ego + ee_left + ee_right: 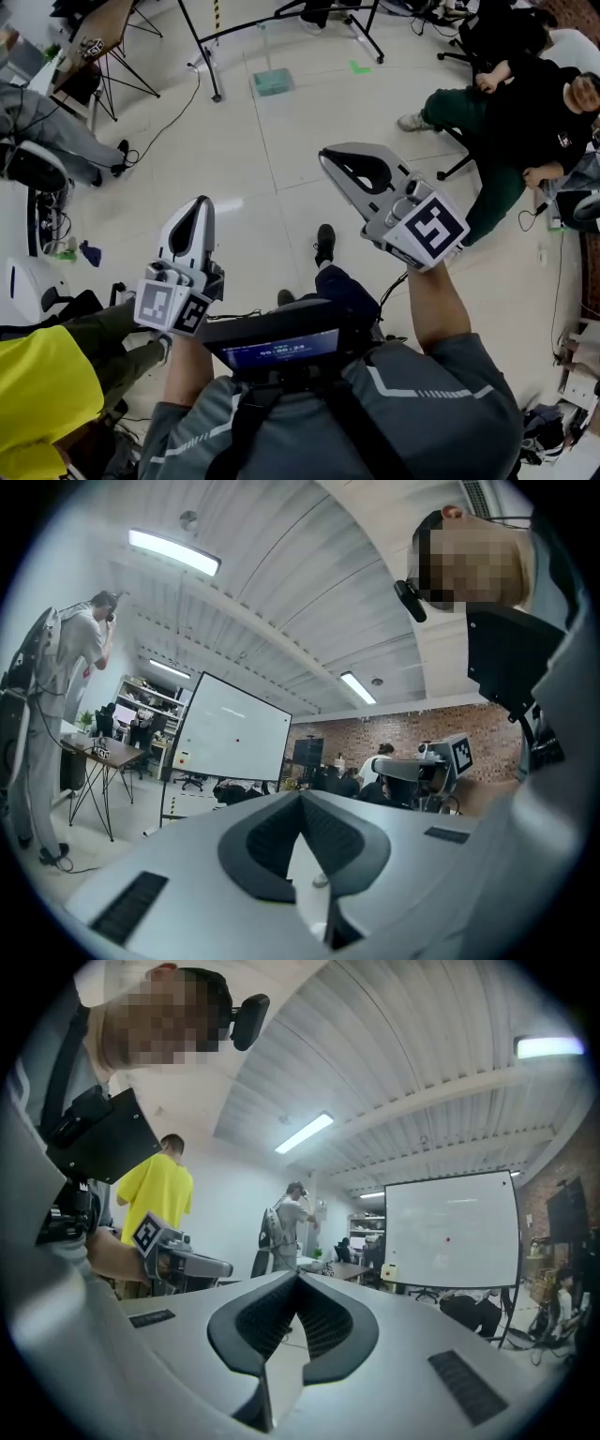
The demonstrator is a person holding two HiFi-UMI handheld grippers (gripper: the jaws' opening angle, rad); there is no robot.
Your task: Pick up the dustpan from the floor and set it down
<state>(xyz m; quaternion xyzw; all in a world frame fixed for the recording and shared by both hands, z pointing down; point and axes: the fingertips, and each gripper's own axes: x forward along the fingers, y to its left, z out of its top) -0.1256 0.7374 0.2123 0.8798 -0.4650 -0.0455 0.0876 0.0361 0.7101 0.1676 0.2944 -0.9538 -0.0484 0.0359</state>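
Your left claw (199, 208) and right claw (336, 159) are both clenched, empty. No dustpan in sight, so find it and open up before reaching down.

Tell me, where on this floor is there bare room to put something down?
The pale tiles ahead, between the teal object, the seated person and the black cable, lie bare. Crowded: stand legs at top, tangled cables at left.

Matt plastic left tongs (200, 204), glossy floor (272, 159)
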